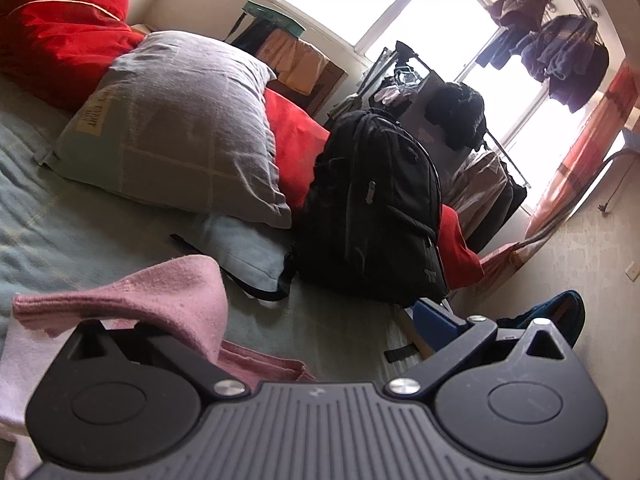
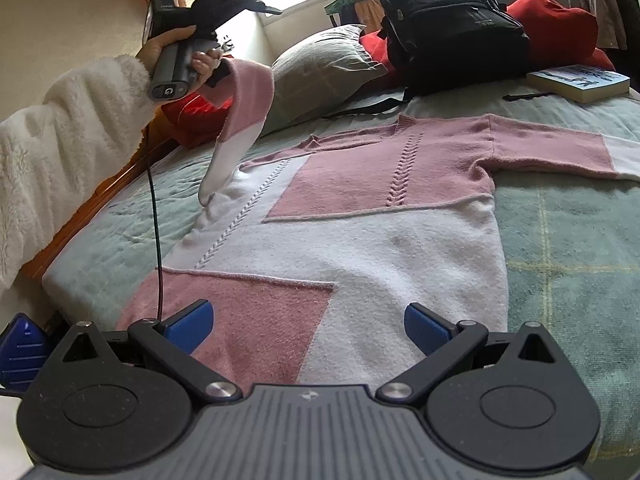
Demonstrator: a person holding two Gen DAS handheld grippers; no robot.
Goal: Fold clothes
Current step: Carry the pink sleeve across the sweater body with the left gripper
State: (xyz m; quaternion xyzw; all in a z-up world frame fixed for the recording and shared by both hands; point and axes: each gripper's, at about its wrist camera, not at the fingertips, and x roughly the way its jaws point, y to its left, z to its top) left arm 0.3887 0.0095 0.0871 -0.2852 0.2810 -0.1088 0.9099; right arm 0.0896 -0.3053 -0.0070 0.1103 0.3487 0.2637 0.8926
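Sprawling flat across the frame's middle on the green plaid bedspread (image 2: 560,240), the soft, limp pink-and-white knitted sweater (image 2: 360,220) should be pinched at cuffs or hem: the left gripper (image 2: 218,68), upper left, apparently clamps its lifted sleeve (image 2: 244,104), while the right gripper (image 2: 308,326) stands apart above the hem.

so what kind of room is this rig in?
Most likely a bedroom in a home. A sweater is spread on a bed with a green checked bedspread, a grey pillow lies at its head, and clothes hang drying on a rack by the window.
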